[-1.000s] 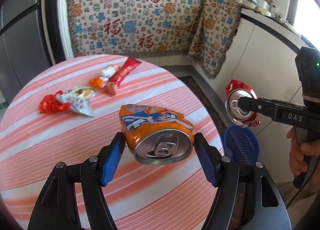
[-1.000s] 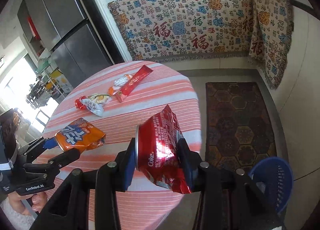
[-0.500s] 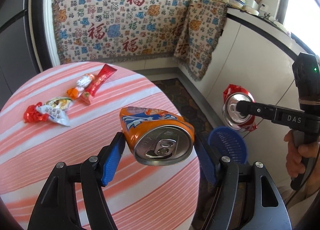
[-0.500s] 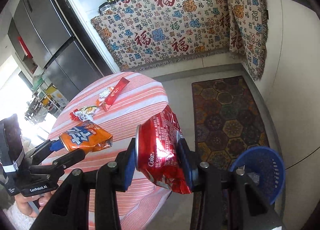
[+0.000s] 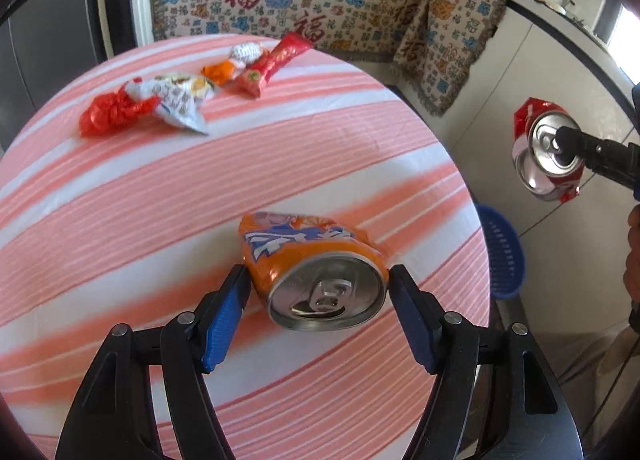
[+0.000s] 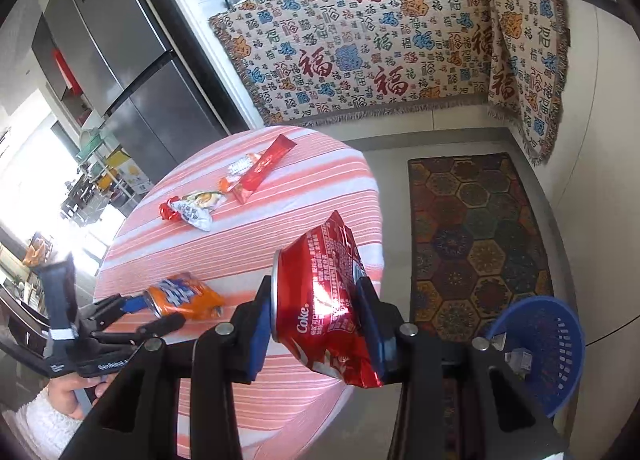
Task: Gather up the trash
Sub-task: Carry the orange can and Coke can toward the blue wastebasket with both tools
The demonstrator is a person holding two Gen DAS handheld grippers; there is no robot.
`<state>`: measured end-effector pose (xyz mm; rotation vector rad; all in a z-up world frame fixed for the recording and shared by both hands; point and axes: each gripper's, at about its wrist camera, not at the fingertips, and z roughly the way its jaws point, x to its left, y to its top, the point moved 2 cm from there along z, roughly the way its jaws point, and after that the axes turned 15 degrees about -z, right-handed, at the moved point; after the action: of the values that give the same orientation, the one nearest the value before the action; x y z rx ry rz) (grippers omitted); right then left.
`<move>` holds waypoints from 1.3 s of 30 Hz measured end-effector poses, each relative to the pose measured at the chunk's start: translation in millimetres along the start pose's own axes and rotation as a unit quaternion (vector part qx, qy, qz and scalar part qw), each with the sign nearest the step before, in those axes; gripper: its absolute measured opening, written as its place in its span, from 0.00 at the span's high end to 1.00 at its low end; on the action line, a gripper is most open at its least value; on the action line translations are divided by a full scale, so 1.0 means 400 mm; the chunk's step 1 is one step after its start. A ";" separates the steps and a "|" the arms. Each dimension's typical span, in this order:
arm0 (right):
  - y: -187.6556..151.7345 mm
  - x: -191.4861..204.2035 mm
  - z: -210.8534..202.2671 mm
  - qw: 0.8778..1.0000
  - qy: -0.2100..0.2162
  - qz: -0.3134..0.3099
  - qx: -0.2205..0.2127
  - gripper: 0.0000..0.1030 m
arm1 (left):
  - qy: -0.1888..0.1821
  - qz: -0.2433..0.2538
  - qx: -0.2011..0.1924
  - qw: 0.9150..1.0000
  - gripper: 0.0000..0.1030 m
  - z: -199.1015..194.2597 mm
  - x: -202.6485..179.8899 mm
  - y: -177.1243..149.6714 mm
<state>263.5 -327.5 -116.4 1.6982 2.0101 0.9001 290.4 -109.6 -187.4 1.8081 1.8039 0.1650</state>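
Two crushed drink cans are in hand above a round table with a pink-and-white striped cloth [image 5: 168,196]: a dented orange aluminium can [image 5: 316,268] gripped between the blue pads of the left gripper [image 5: 318,288], and a crumpled red Coke can [image 6: 324,300] clamped in the right gripper [image 6: 316,308] past the table's edge. Three crinkled snack wrappers [image 5: 160,100] lie at the table's far side. One blue plastic basket [image 6: 536,344] sits on the floor.
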 end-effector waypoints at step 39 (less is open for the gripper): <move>0.015 0.194 0.166 0.996 0.019 -0.090 0.021 0.63 | 0.019 0.007 -0.002 1.000 0.32 -0.016 0.015 0.008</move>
<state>293.7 -236.0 -151.2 1.5014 2.1811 0.8391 290.7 -101.8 -182.5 1.8269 1.8159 0.2082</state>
